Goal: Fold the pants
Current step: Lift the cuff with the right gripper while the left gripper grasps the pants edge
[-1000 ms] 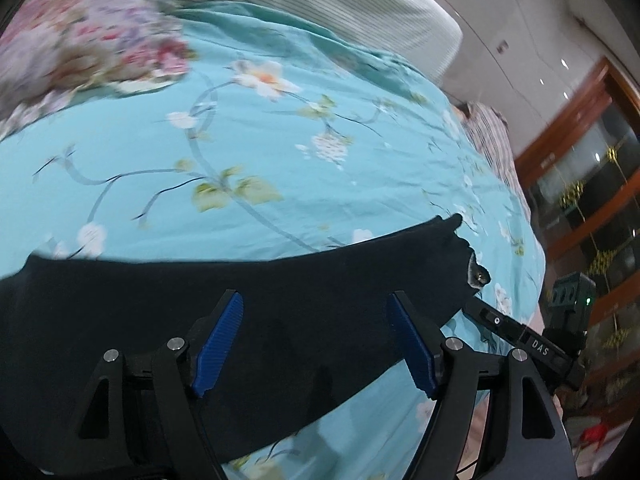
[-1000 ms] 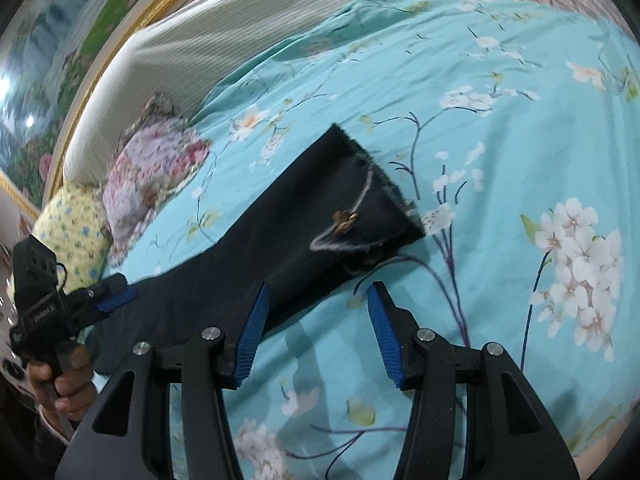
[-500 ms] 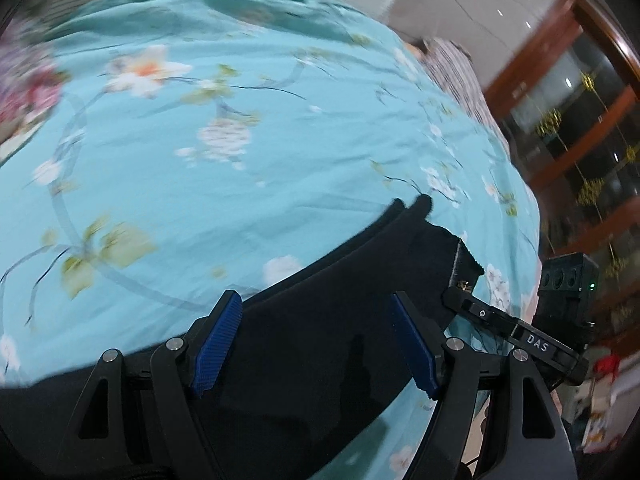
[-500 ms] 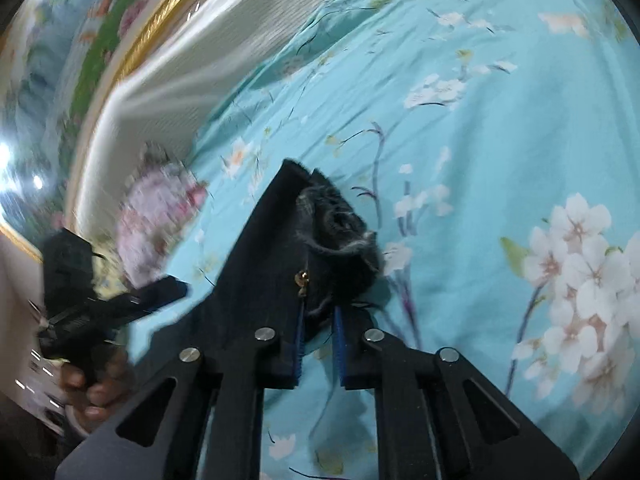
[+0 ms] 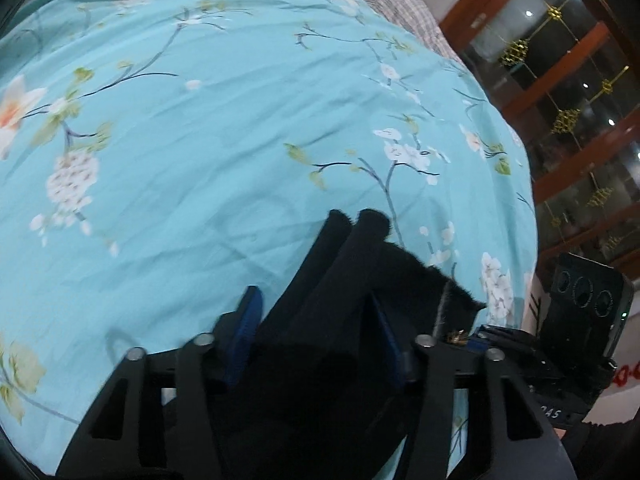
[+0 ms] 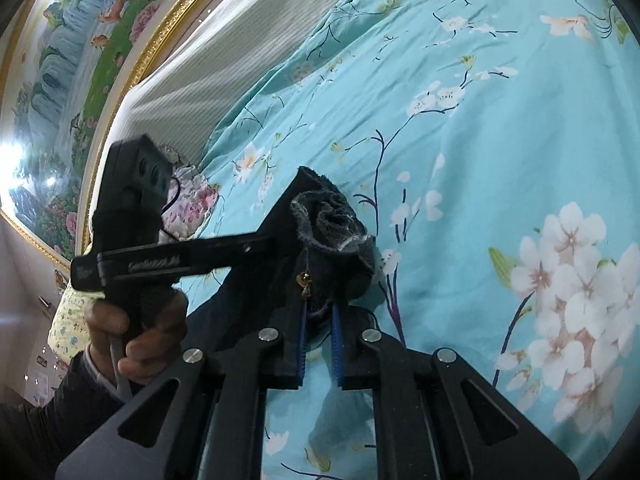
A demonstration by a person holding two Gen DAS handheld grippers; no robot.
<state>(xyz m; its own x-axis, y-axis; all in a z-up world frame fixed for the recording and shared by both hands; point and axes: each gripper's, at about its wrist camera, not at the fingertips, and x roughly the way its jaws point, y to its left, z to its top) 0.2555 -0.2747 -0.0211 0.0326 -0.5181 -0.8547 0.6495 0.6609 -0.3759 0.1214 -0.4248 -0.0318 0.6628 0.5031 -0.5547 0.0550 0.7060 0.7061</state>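
Note:
Black pants [image 5: 352,280] lie on a turquoise floral bedspread [image 5: 224,128], bunched at the waistband end, where a brass zipper pull [image 6: 304,280] shows. My left gripper [image 5: 316,320] has its blue pads on either side of a thick fold of the pants, narrowed onto the cloth. My right gripper [image 6: 319,312] is shut on the bunched waistband [image 6: 336,236] and holds it slightly off the bed. The left gripper also shows in the right wrist view [image 6: 276,240], reaching in from the left onto the same end of the pants.
A striped cream headboard [image 6: 208,64] and a gold-framed painting [image 6: 72,56] stand behind the bed. Floral pillows [image 6: 192,204] lie near the headboard. A wooden glass-fronted cabinet [image 5: 572,92] stands past the bed's right edge. A plaid cloth [image 5: 404,4] lies at the far edge.
The right gripper closed on the waistband and lifted it. The left gripper moved along the pants toward the right gripper and narrowed from wide open onto a fold.

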